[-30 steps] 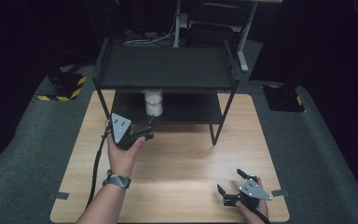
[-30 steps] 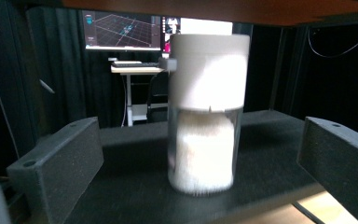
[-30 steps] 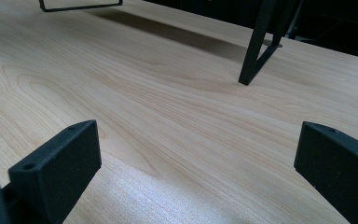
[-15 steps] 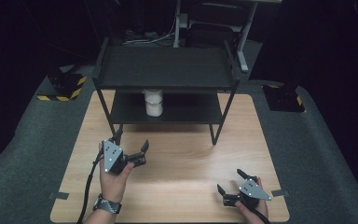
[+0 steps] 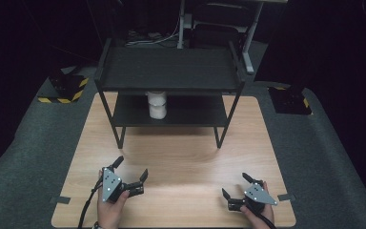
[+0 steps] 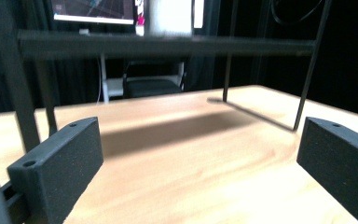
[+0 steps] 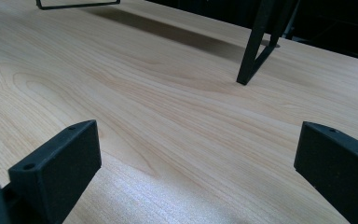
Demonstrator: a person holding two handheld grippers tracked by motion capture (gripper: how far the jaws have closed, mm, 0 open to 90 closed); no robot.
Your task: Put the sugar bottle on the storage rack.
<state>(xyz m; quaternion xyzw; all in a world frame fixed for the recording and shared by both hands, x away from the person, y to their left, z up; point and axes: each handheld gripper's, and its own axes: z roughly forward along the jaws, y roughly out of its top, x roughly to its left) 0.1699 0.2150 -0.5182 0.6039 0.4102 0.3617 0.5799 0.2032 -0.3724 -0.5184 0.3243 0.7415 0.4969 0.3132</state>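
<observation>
On wooden table (image 5: pixel 181 157), black rack (image 5: pixel 169 71), white unlabelled jar (image 5: pixel 157 105)

Pale smooth wood-grain table (image 5: pixel 181 157), matt black metal rack (image 5: pixel 169 71), grainy matt black jaws

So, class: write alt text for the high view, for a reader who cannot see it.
Two hand-held grippers, left gripper and right gripper, rest open and empty near a wooden table's front edge. Behind them a black two-tier shelf holds a white container on its lower level.
</observation>
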